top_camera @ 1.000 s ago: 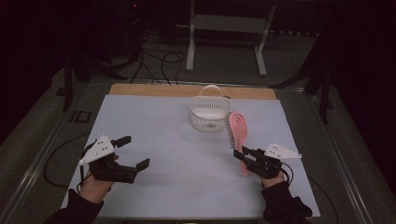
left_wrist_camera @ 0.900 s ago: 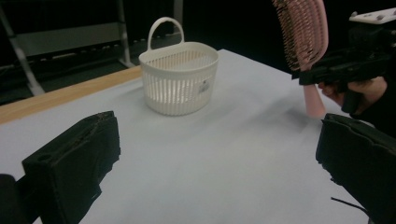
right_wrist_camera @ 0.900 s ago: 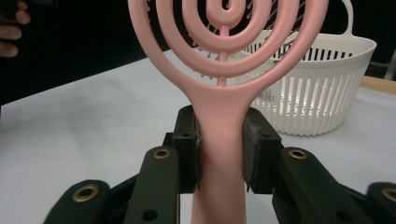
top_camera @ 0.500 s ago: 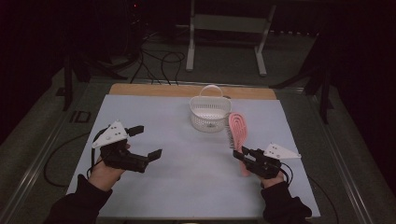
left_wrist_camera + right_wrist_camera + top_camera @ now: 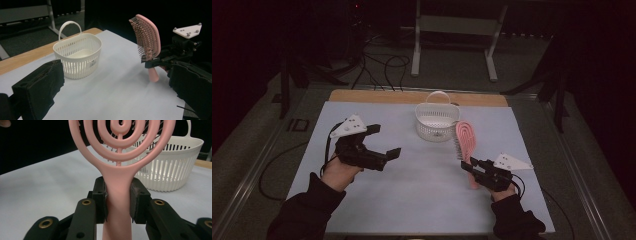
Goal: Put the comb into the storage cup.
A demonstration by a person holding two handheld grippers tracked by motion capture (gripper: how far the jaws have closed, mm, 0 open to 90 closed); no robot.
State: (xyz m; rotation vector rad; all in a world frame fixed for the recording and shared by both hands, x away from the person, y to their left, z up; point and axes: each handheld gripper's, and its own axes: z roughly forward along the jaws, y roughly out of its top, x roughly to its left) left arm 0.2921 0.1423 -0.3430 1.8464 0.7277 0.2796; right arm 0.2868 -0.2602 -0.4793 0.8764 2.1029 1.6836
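High view: the right gripper (image 5: 475,169) sits low over the near right part of the surface (image 5: 422,200), and its jaws are clamped on the handle of a pink hairbrush (image 5: 466,142). The brush is lifted at its head, which rises up and away from the person toward a white basket (image 5: 437,122); the head ends just beside the basket's right side, and whether the two touch cannot be told from here. The basket stands upright near the far middle of the surface, its handle raised.

The left gripper (image 5: 384,142) is held above the left half of the surface, well apart from the brush and the basket, with its jaws pointing right toward the middle. Those jaws stand wide apart with nothing between them.

In the right gripper view the two black pads (image 5: 100,198) press on either side of the brush's narrow neck (image 5: 118,192), just below the ringed, open-work head, with the basket (image 5: 172,167) behind it to the right.

In the left gripper view the brush (image 5: 147,37) stands nearly upright, bristles facing the basket (image 5: 78,53), and here a clear stretch of pale surface (image 5: 115,85) lies between the two. The right gripper (image 5: 160,61) grips the brush low on its handle, the handle's end close to the surface.
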